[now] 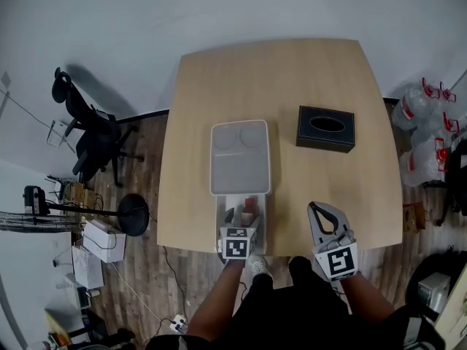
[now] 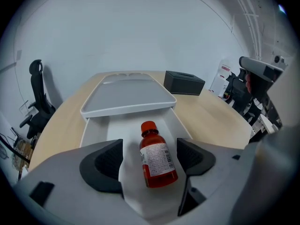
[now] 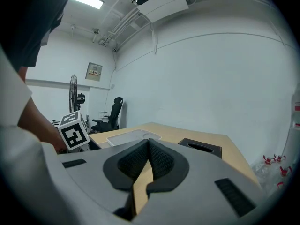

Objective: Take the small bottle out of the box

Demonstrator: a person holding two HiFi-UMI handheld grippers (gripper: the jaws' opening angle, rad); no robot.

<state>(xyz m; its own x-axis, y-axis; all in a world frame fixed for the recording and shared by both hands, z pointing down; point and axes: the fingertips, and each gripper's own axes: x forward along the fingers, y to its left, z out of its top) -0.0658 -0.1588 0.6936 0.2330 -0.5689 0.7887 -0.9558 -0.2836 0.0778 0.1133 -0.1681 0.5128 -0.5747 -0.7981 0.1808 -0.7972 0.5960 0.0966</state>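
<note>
A small red bottle (image 2: 157,161) with a red cap and white label lies on its side in the open front of a white box (image 2: 93,130). The same bottle (image 1: 249,210) shows in the head view near the table's front edge. The box lid (image 1: 240,157) is slid back over the far part. My left gripper (image 2: 150,149) reaches into the box with a jaw on either side of the bottle, and a gap shows on both sides. My right gripper (image 1: 319,210) hovers over the table to the right of the box, its pads (image 3: 154,156) pressed together on nothing.
A black tissue box (image 1: 326,128) sits on the wooden table (image 1: 292,79) behind the right gripper. An office chair (image 1: 87,133) and a floor fan (image 1: 131,214) stand left of the table. Water jugs (image 1: 423,122) stand on the floor at the right.
</note>
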